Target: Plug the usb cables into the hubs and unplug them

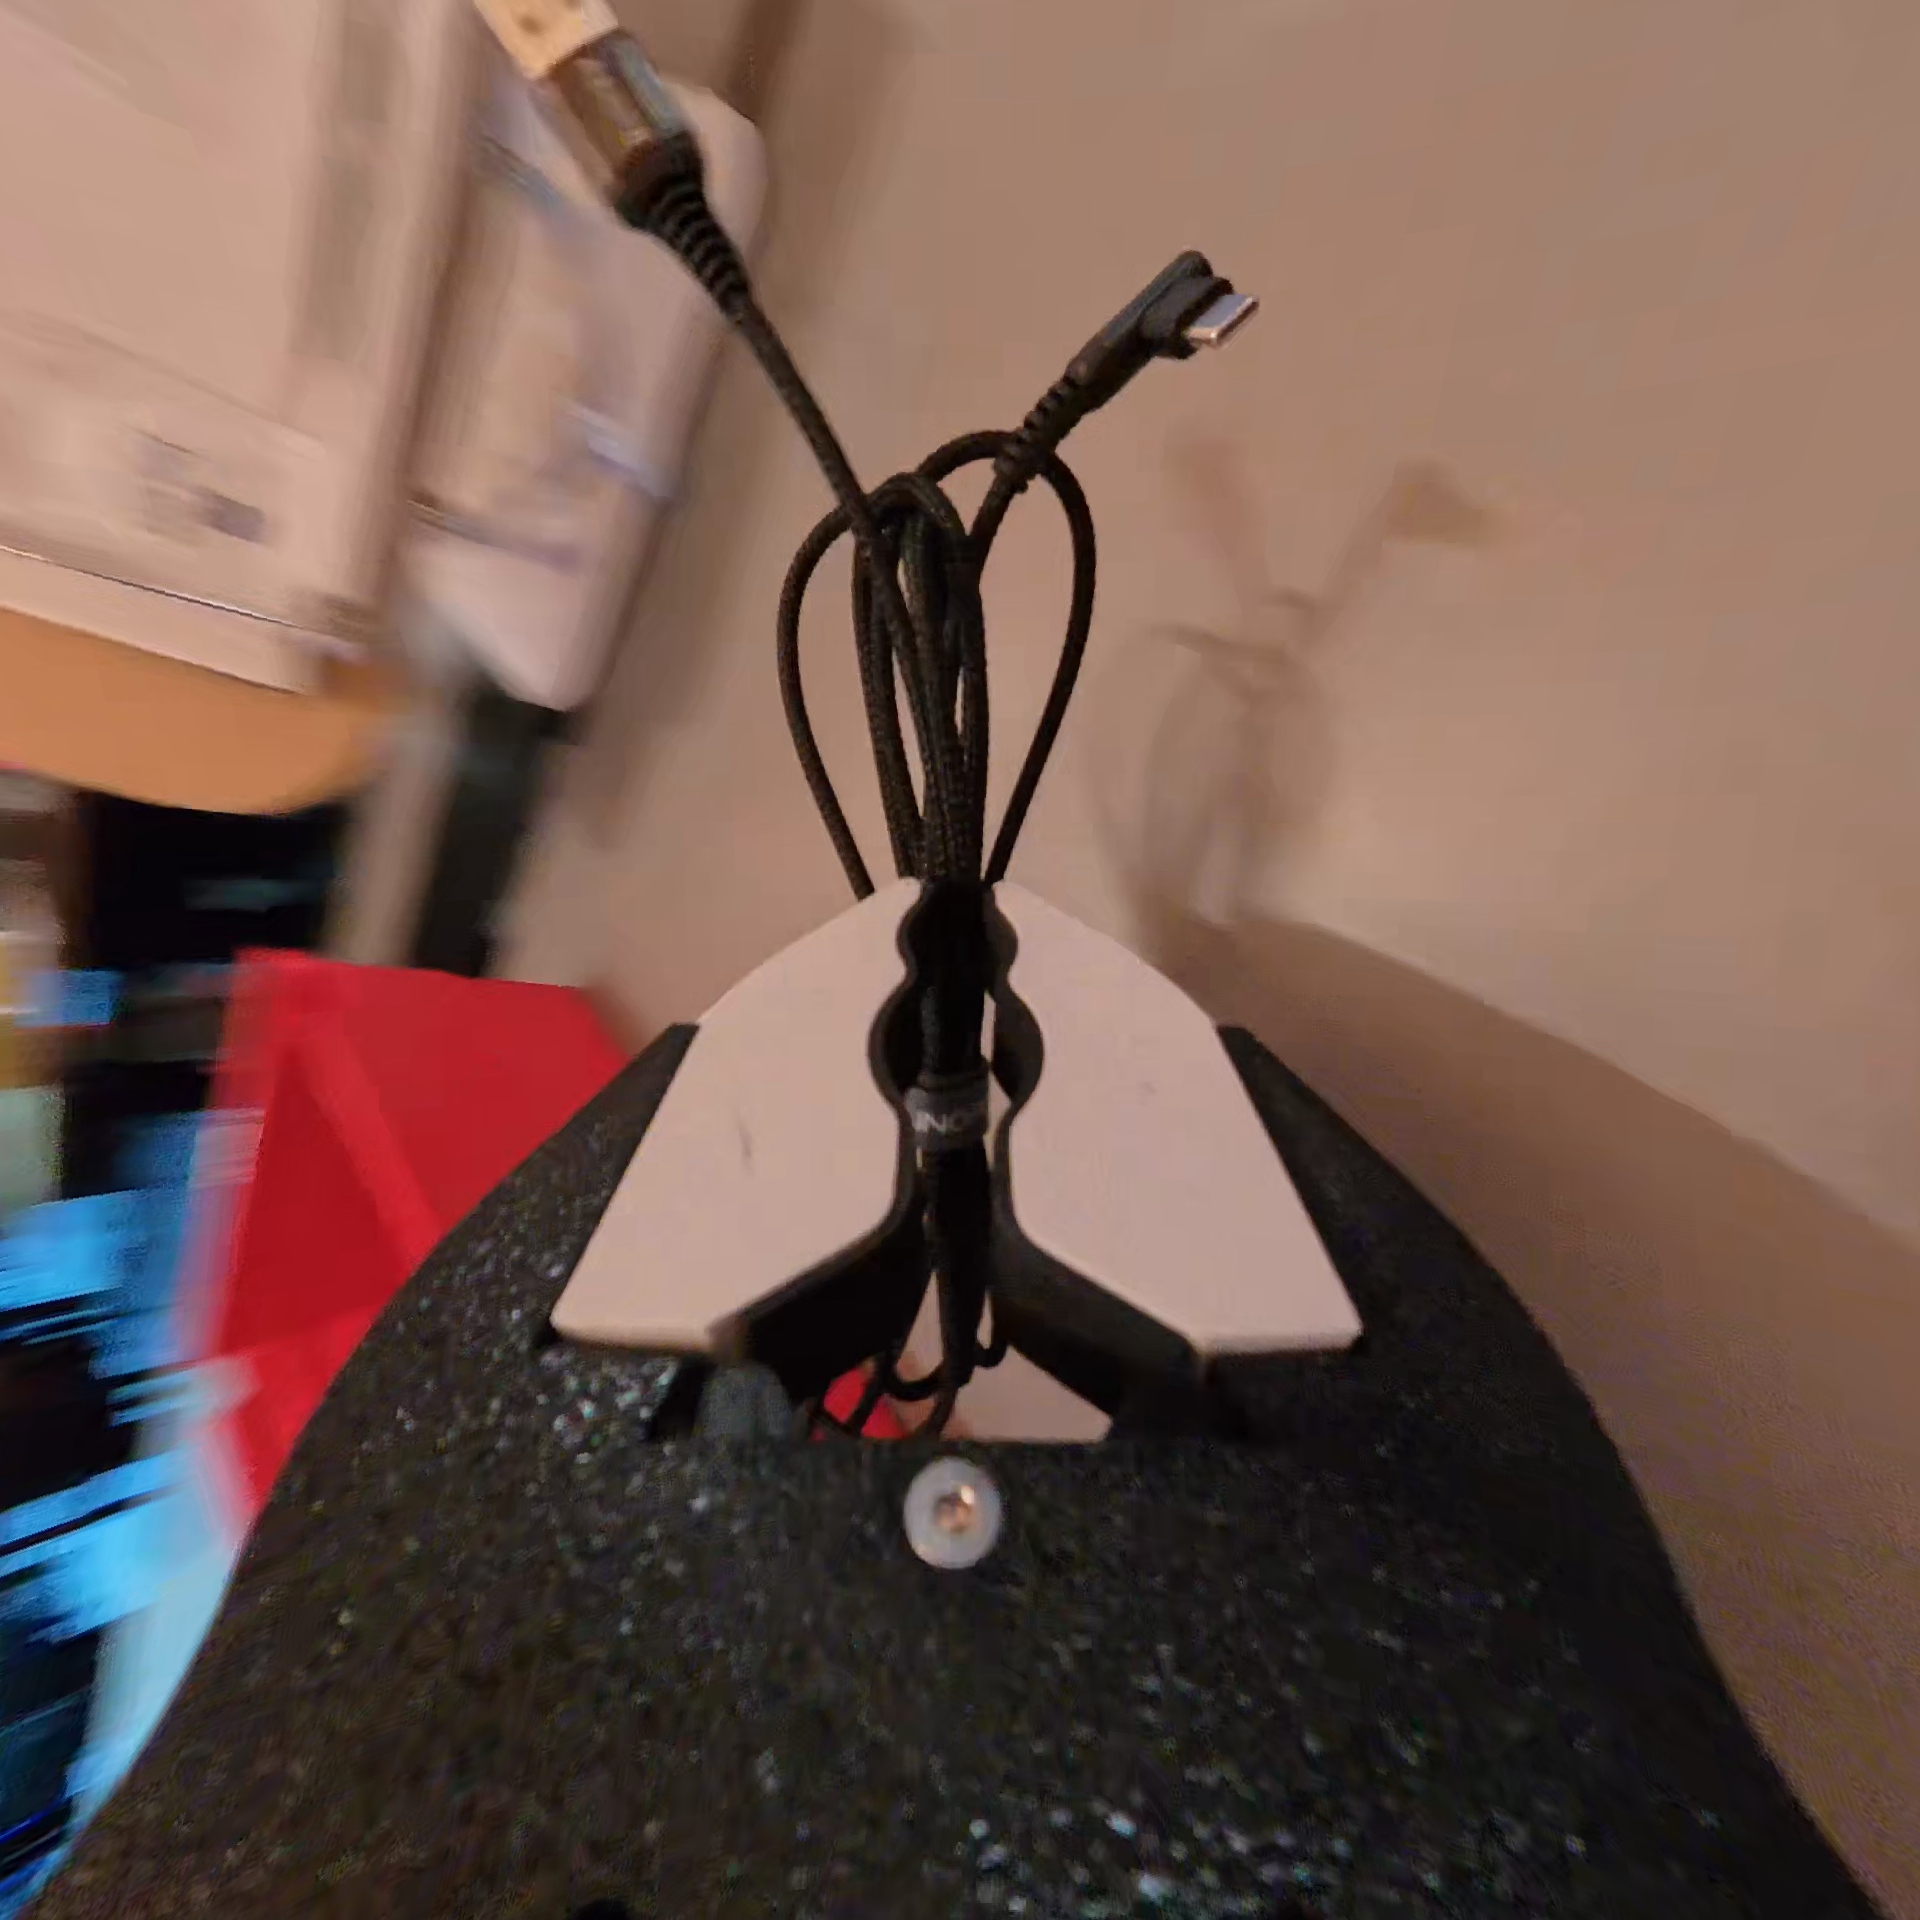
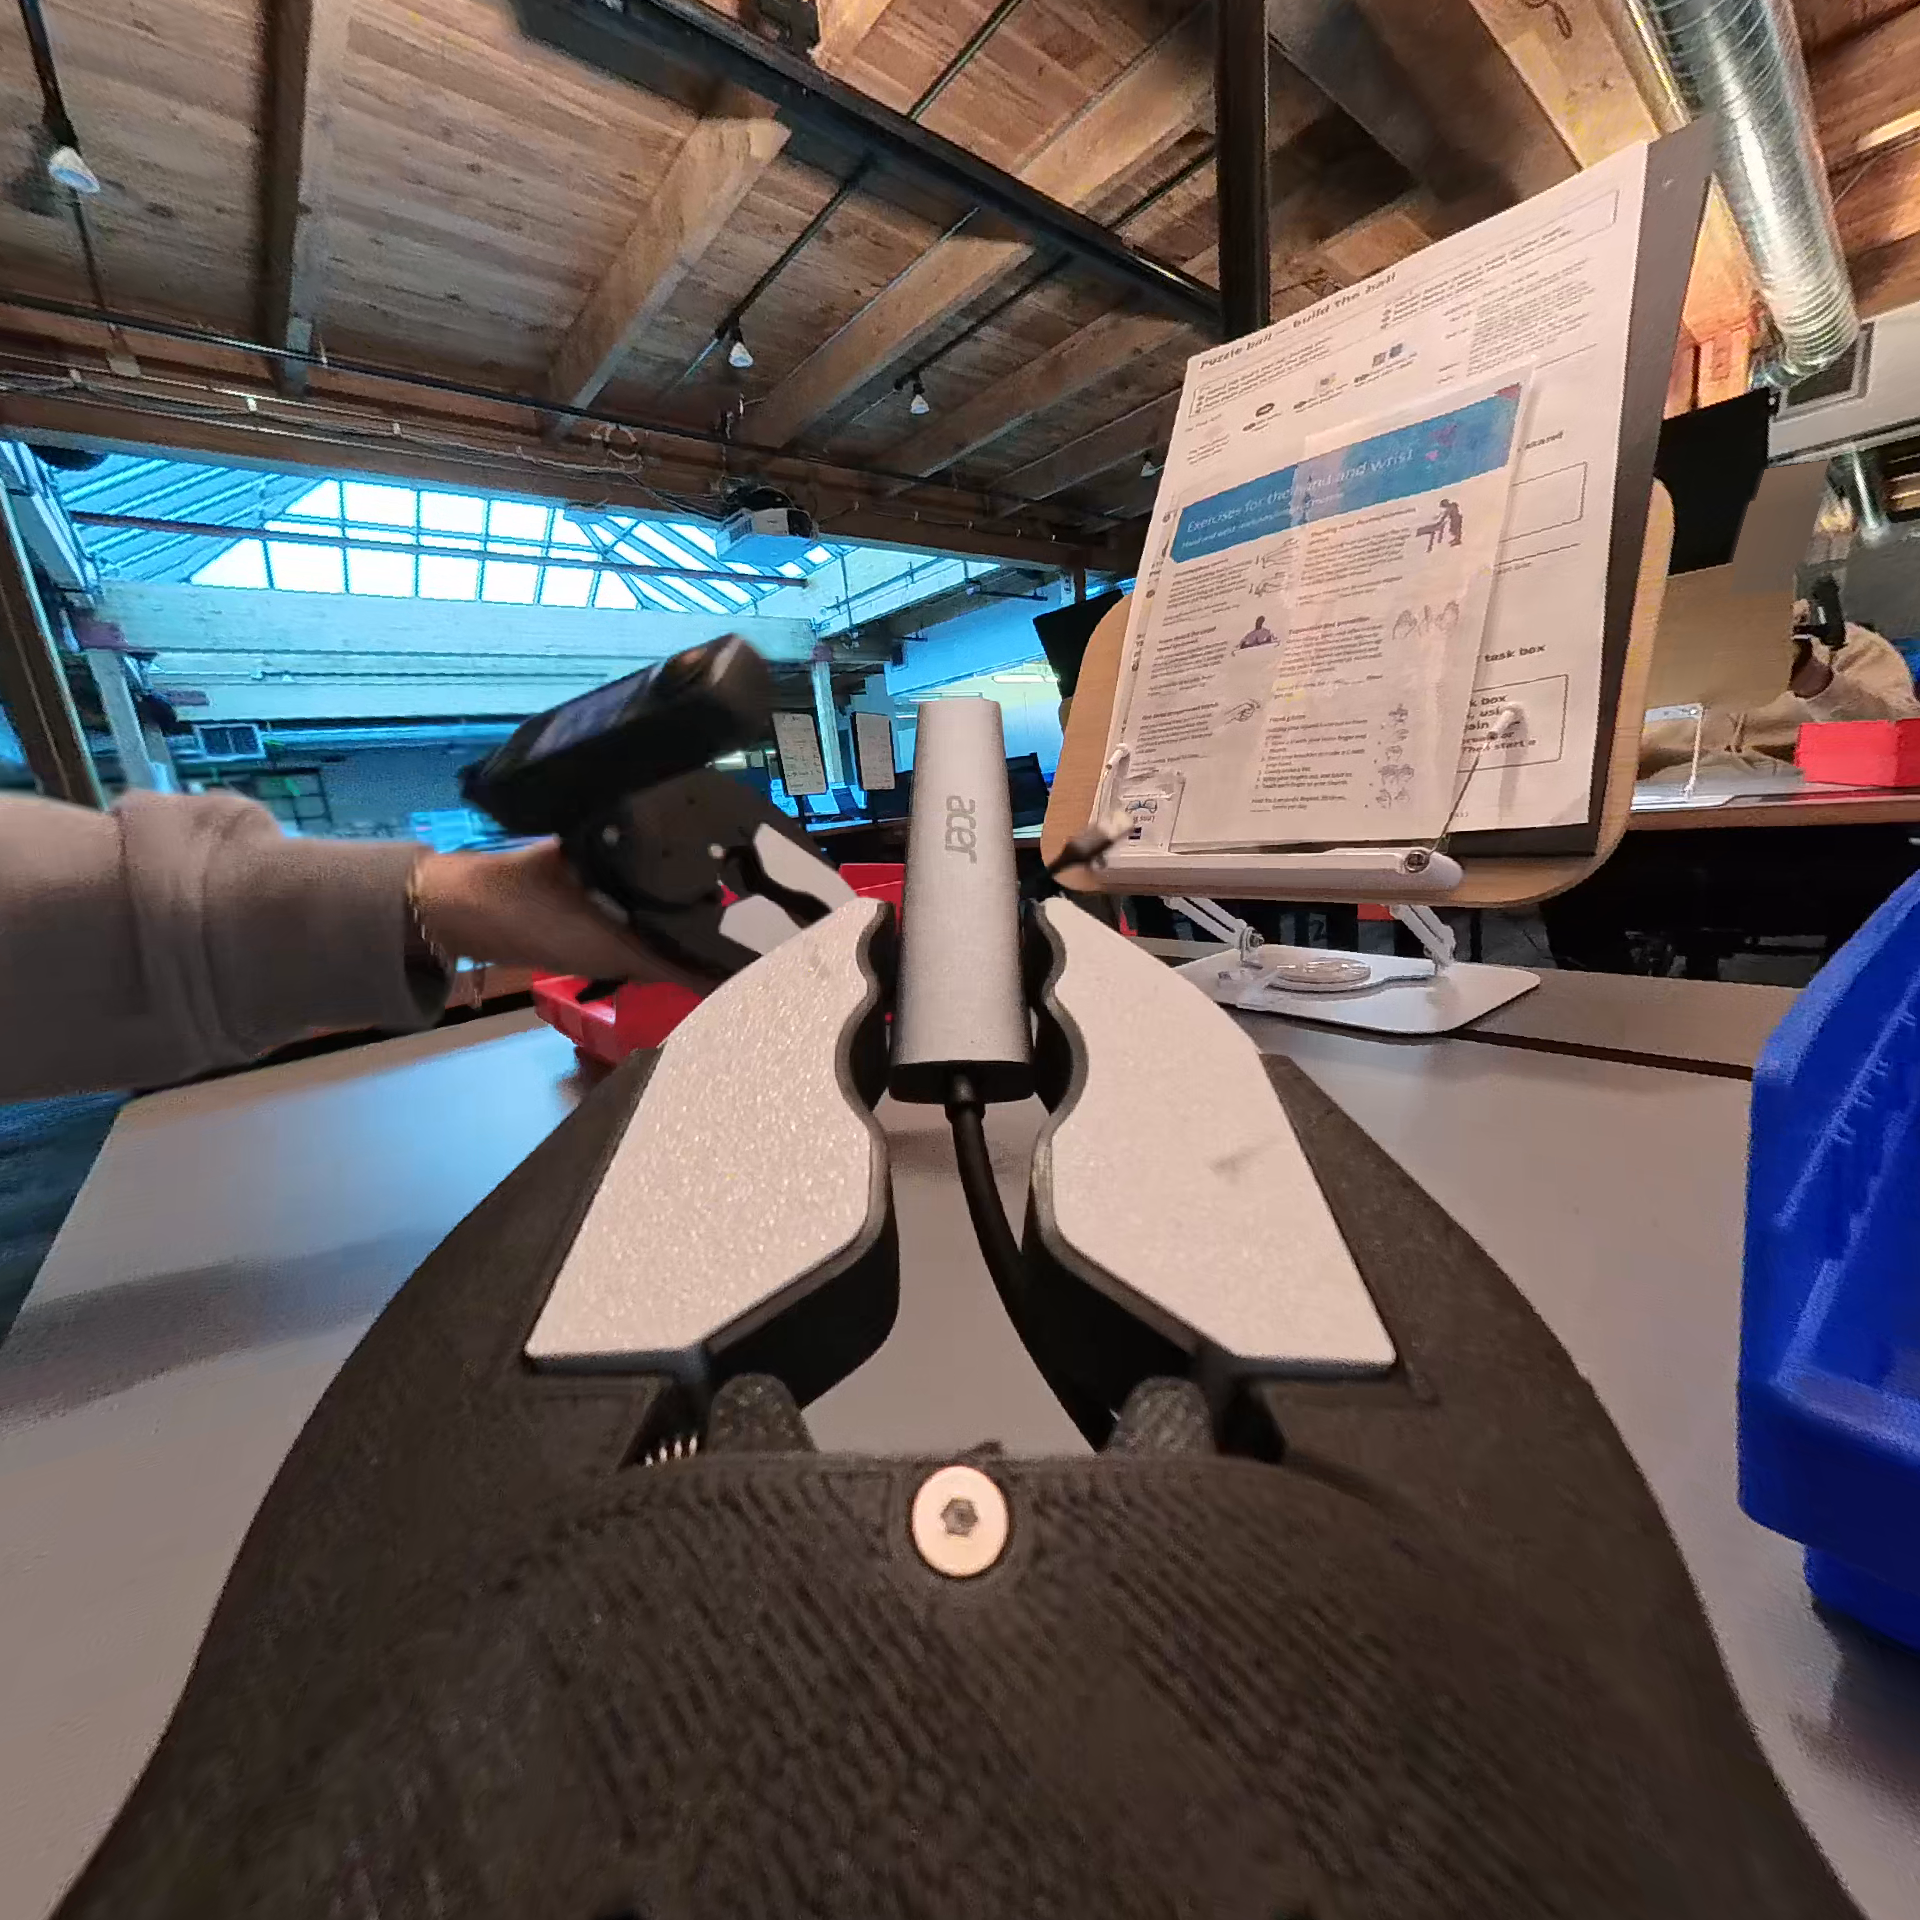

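Left tongs (image 1: pixel 951 914) clamped on the cable (image 1: pixel 935 665), gripped mid-bundle at its strap, not near a plug. Loops fan out above the tips; USB-A plug (image 1: pixel 597 62) sticks up-left, angled small plug (image 1: pixel 1195 307) up-right. Both plugs are free and well clear of the grip, so my read is this hold is for carrying the bundle, not inserting. A regrip close to a plug looks needed before it goes in.

Right tongs (image 2: pixel 961 914) clamped on the hub (image 2: pixel 961 883), grey bar standing upright along the fingers, its black lead (image 2: pixel 982 1195) running back between them toward the camera. Held over the bench (image 2: pixel 260 1195), not resting on it as far as I can tell. Ports not visible from here. Probably presented as the fixed side for plugging.

Right view also shows the left tongs farther off, in the person's hand (image 2: pixel 520 904), blurred, near the red bin.

Containers: red bin (image 2: pixel 613 1013) behind the hub, contents hidden. Blue bin (image 2: pixel 1839 1247) at right on the bench, inside not visible. Document stand (image 2: pixel 1351 862) behind holds papers.

Nothing plugged yet.
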A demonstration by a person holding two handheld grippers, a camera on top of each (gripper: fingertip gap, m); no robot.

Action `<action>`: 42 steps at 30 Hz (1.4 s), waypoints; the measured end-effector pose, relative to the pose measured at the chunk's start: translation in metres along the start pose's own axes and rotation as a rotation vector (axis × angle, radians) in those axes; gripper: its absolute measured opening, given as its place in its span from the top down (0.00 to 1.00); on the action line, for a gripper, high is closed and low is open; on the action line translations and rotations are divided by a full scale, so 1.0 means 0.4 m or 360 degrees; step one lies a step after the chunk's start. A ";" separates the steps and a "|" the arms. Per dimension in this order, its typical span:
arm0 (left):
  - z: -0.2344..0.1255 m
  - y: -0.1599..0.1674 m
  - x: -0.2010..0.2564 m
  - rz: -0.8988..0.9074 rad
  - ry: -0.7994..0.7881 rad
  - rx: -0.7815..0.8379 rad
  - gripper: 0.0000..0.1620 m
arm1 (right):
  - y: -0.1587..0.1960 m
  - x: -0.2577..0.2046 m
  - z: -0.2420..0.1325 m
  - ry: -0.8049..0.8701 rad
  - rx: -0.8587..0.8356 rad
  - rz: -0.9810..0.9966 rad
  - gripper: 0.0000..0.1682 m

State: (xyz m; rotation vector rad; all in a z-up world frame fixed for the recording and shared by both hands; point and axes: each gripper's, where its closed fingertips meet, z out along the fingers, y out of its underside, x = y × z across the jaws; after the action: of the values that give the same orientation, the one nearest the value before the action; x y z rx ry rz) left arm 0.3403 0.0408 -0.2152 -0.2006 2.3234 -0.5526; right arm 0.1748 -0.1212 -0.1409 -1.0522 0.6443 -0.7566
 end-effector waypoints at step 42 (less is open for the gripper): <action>-0.022 -0.125 0.335 0.0206 0.1380 -0.0137 0.86 | -0.002 0.026 0.003 0.0016 0.0022 0.0086 0.86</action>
State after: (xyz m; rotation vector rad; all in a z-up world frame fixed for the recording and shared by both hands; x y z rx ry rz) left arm 0.2364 -0.0408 -0.2708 0.1963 3.1694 -0.5370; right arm 0.1815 -0.1292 -0.1408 -1.0151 0.6727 -0.7187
